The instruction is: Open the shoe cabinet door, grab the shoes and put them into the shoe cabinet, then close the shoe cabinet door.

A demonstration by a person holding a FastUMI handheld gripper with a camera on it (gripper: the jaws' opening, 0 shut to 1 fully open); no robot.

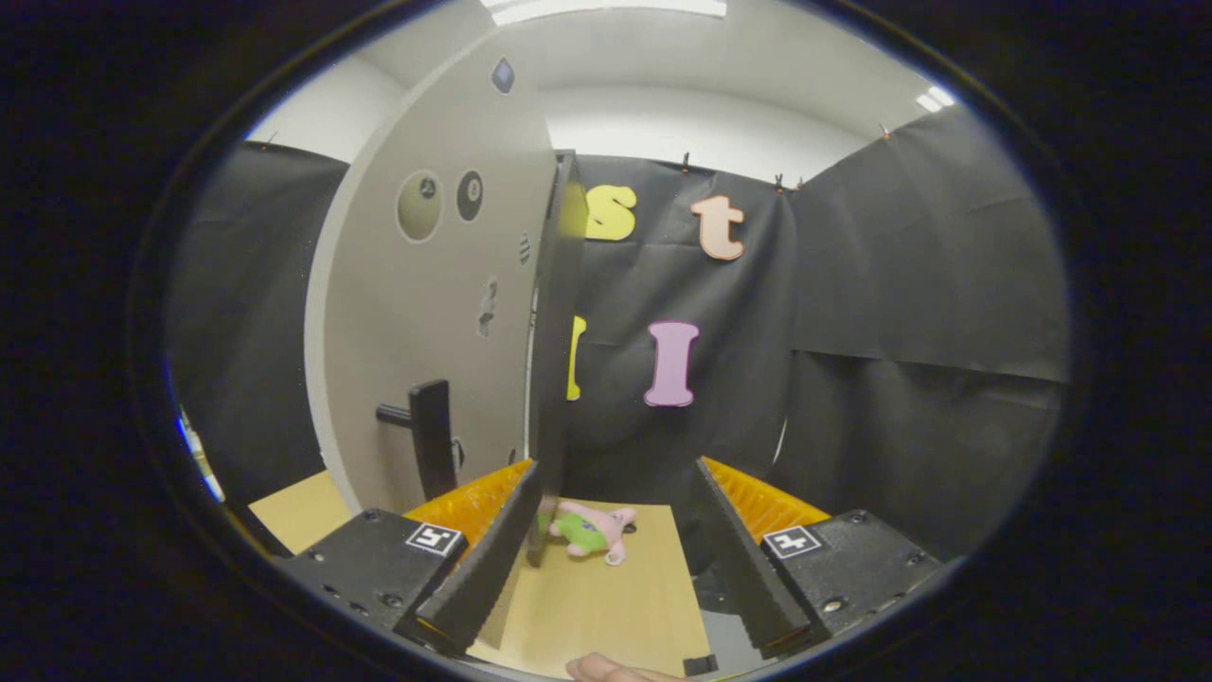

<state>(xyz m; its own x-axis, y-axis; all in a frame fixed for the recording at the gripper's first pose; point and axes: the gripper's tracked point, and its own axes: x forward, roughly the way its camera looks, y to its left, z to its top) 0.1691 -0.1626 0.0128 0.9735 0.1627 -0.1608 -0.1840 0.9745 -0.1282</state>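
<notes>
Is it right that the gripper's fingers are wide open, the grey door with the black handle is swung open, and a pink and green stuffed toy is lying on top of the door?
Not quite. In the gripper view the pink and green stuffed toy lies on the tan table just ahead of the fingers, below the door's edge, not on top of the door. The rest holds: the gripper is wide open and the grey door with its black handle is swung open.

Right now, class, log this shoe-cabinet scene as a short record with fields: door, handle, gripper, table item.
door: cabinet door stands open, its dark edge toward the camera, just inside one gripper finger
handle: black handle on the door's pale face
gripper: gripper open, holding nothing
table item: pink and green plush toy on the wooden tabletop, between the fingers
</notes>
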